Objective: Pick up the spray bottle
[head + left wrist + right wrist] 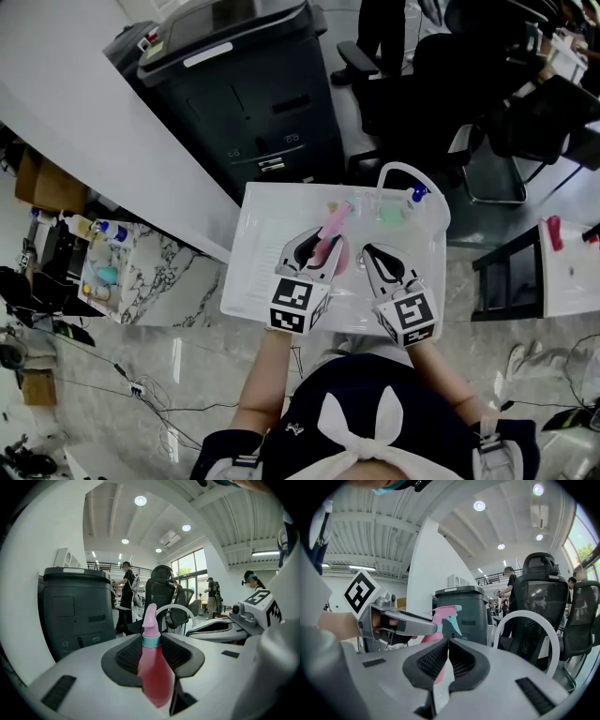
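Left gripper [317, 251]: its fingers [125, 654] are clamped on the pink bottle [154, 672], one pad on each side of the body just below the teal collar. In the left gripper view we see the bottle upright, with its pink head above the finger tips. In the right gripper view the teal trigger shows, pointing away from the left gripper. In the head view the bottle is over the white tray [258, 262], roughly mid-tray. We can't tell whether its base touches the tray.

Right gripper [380, 262]: its fingers are pressed together at the tips with nothing between them. It sits just beside the left gripper, also over the tray.

At the far end of the tray we see a white arched handle [405, 171], a green item [390, 212] and a blue cap [418, 193], too small to name. Beyond the tray are a dark bin [244, 84] and a black chair [441, 84].
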A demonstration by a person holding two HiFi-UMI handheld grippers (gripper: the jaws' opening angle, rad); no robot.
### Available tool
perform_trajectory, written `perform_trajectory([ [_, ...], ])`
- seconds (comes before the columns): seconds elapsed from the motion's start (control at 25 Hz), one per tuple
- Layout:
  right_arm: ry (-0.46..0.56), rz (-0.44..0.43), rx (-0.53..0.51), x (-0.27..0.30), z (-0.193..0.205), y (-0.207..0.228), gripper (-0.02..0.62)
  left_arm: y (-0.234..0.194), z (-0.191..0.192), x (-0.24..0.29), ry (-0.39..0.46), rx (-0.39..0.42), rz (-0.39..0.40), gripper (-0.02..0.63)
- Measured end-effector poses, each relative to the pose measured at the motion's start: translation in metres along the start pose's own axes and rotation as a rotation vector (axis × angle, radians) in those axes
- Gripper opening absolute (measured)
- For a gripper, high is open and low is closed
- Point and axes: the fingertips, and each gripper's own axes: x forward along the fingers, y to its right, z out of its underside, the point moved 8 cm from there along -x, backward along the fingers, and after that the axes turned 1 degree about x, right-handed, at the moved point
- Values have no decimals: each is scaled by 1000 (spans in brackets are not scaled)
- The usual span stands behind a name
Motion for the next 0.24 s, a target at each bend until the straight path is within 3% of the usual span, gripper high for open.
perform_trajectory([
  [0.24, -2, -1, -2, -1, 2, -1, 26, 1, 1, -2, 4, -4, -2, 147],
])
